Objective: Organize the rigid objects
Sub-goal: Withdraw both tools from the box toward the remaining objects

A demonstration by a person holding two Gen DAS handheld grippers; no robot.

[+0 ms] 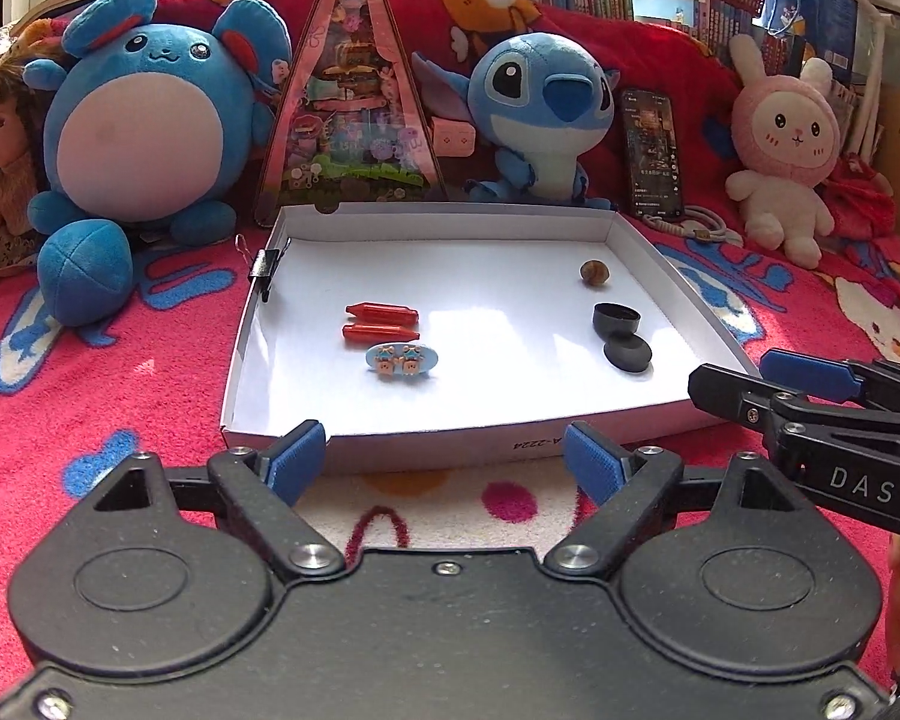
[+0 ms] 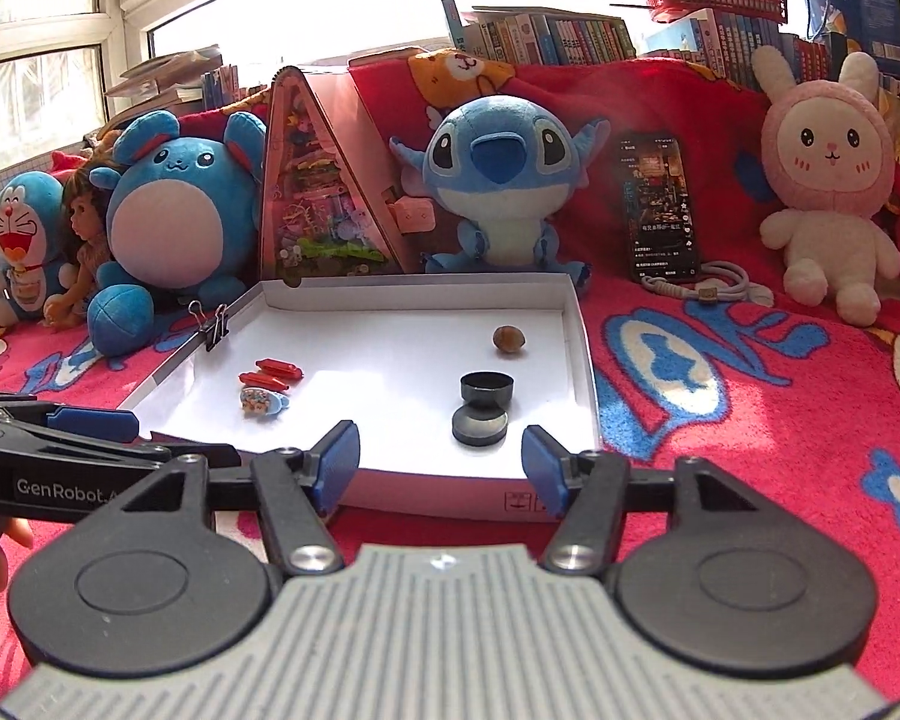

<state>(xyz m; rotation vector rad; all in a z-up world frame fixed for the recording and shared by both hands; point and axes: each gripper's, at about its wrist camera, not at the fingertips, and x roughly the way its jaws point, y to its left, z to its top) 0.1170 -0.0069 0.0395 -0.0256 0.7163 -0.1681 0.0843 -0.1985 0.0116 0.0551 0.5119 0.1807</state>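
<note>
A shallow white box lid (image 1: 678, 282) (image 2: 579, 360) lies on the red blanket. In it lie two red capsule-shaped pieces (image 1: 381, 322) (image 2: 270, 376), a blue oval clip with two small figures (image 1: 403, 360) (image 2: 263, 402), a black cup (image 1: 615, 320) (image 2: 487, 390) with its black lid (image 1: 628, 354) (image 2: 480, 428) leaning on it, and a brown nut (image 1: 594, 271) (image 2: 508, 338). A black binder clip (image 1: 265, 267) (image 2: 215, 325) grips the box's left wall. My left gripper (image 1: 444, 462) is open and empty before the box's near wall. My right gripper (image 2: 441, 459) is open and empty, near the black lid.
Plush toys stand behind the box: a blue mouse (image 1: 150, 138), Stitch (image 1: 540, 114) and a pink rabbit (image 1: 780, 156). A triangular pink toy box (image 1: 348, 108), a phone (image 1: 654, 150), a doll (image 1: 0, 168) and a cord (image 1: 696, 222) are there too.
</note>
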